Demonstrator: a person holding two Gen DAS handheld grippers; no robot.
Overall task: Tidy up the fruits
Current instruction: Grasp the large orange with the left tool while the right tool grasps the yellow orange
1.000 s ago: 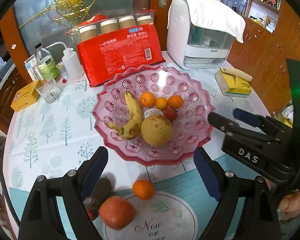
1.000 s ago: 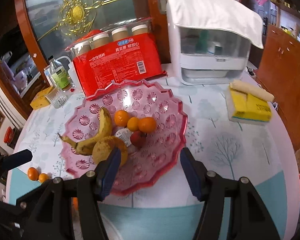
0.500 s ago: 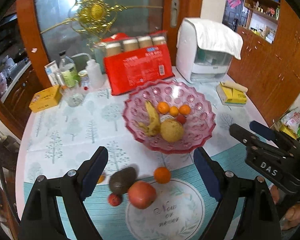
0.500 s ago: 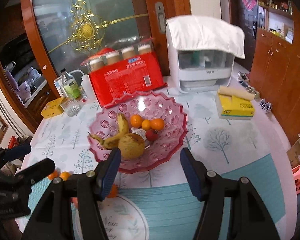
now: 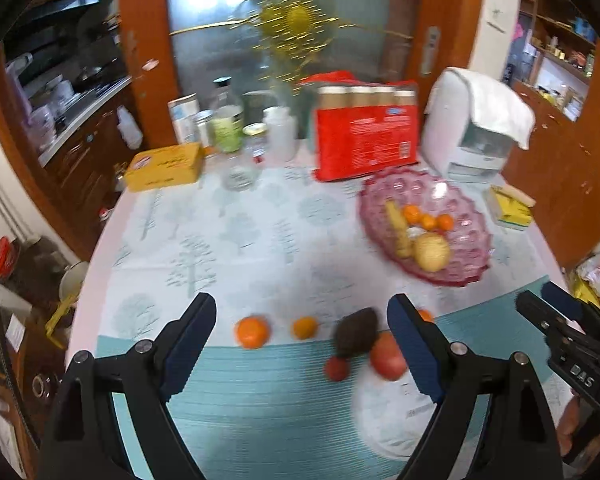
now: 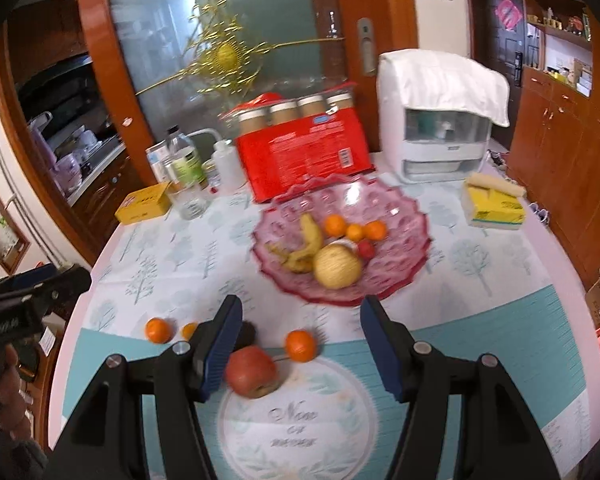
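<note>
Left tool [image 5: 302,322] spread, raised over tabletop [image 5: 236,248], right tool [image 6: 300,326] spread, empty, apple [image 6: 251,373] at 7 o'clock, bowl [image 6: 404,268] at 12.

Pink bowl [image 6: 400,216]; red apple [image 6: 252,372]; tablecloth [image 6: 500,264] white (tree print).

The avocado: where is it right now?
The avocado lies on the table outside the pink bowl, at the mat's far edge in the left wrist view, just behind the apple and a small red fruit.
</note>
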